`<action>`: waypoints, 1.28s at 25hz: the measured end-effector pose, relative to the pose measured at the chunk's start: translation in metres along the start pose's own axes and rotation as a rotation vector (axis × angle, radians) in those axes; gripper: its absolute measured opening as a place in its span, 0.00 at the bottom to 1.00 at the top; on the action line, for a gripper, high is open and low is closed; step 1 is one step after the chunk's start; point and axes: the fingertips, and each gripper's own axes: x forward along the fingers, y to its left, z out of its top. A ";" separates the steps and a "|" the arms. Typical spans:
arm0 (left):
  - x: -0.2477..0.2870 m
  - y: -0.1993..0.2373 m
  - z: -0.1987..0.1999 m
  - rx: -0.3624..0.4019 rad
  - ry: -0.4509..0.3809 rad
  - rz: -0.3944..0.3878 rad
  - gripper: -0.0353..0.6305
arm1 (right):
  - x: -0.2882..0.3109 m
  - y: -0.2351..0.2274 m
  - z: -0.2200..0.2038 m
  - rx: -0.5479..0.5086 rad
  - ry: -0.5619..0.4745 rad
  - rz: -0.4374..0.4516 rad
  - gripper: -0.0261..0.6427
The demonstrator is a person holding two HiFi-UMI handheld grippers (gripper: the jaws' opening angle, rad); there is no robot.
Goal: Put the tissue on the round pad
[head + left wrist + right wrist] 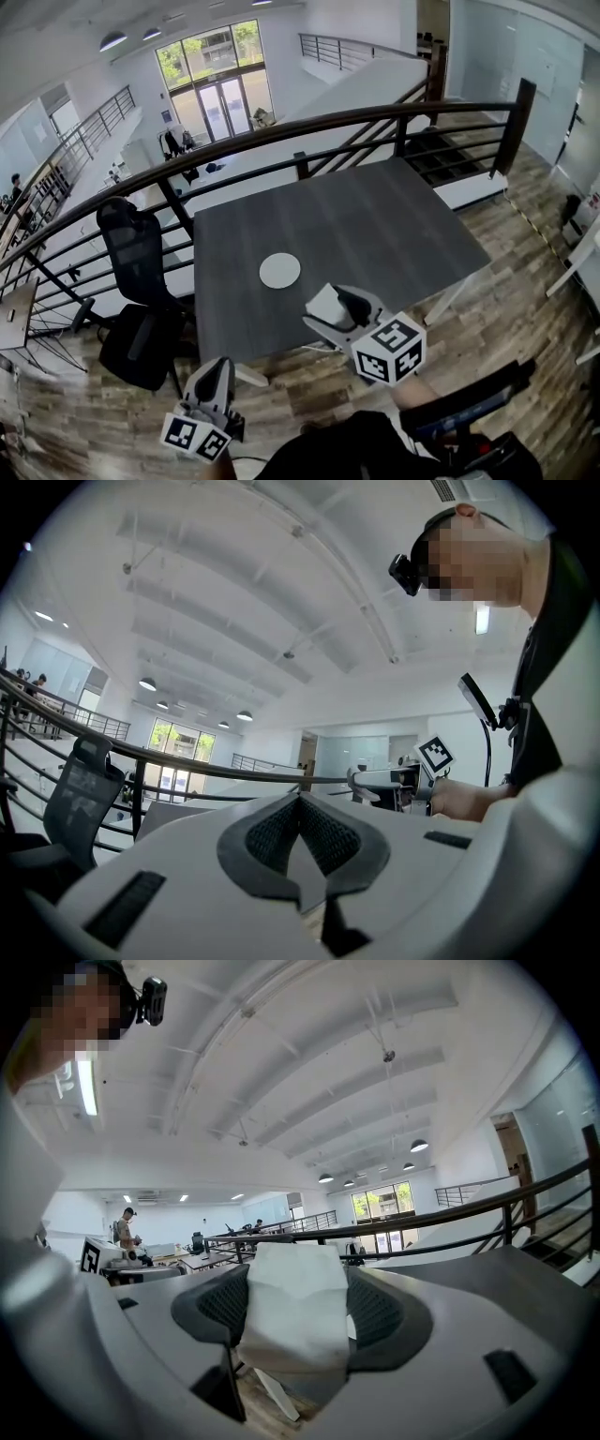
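Tissue (295,1321), white, folded, pinched by right gripper (330,312) fingers; left gripper (300,808) fingers closed.

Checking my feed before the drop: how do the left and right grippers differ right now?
The right gripper is shut on the tissue; the left gripper is shut on nothing. The right gripper sits over the table's near edge, close to the round pad; the left gripper is off the table, over the floor. Both carry marker cubes.

Head camera steeply above round pad (279,270)
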 end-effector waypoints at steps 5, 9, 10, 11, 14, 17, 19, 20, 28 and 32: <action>-0.002 0.005 0.004 -0.002 -0.011 -0.032 0.06 | 0.003 0.009 -0.002 -0.008 0.012 -0.019 0.53; 0.000 0.016 0.001 -0.012 -0.006 -0.034 0.06 | 0.014 0.010 0.004 -0.014 0.002 -0.022 0.53; 0.003 0.018 0.001 -0.013 -0.004 -0.030 0.06 | 0.015 0.007 0.004 -0.013 0.003 -0.019 0.53; 0.006 0.019 0.000 -0.014 -0.003 -0.026 0.06 | 0.017 0.004 0.004 -0.012 0.005 -0.016 0.53; 0.017 0.025 0.001 -0.009 0.001 -0.016 0.06 | 0.030 -0.007 0.003 -0.008 0.009 -0.005 0.53; 0.033 0.032 0.005 -0.008 0.007 0.003 0.06 | 0.045 -0.020 0.008 -0.004 0.012 0.014 0.53; 0.041 0.033 0.010 -0.006 0.009 0.018 0.06 | 0.054 -0.029 0.016 -0.009 0.010 0.031 0.53; 0.045 0.035 0.012 0.000 0.010 0.026 0.06 | 0.059 -0.034 0.021 -0.013 0.006 0.037 0.53; 0.083 0.055 0.036 0.007 -0.013 0.082 0.06 | 0.110 -0.081 0.038 -0.016 0.011 0.067 0.53; 0.090 0.075 0.038 0.025 -0.013 0.140 0.06 | 0.143 -0.104 0.029 -0.001 0.042 0.066 0.53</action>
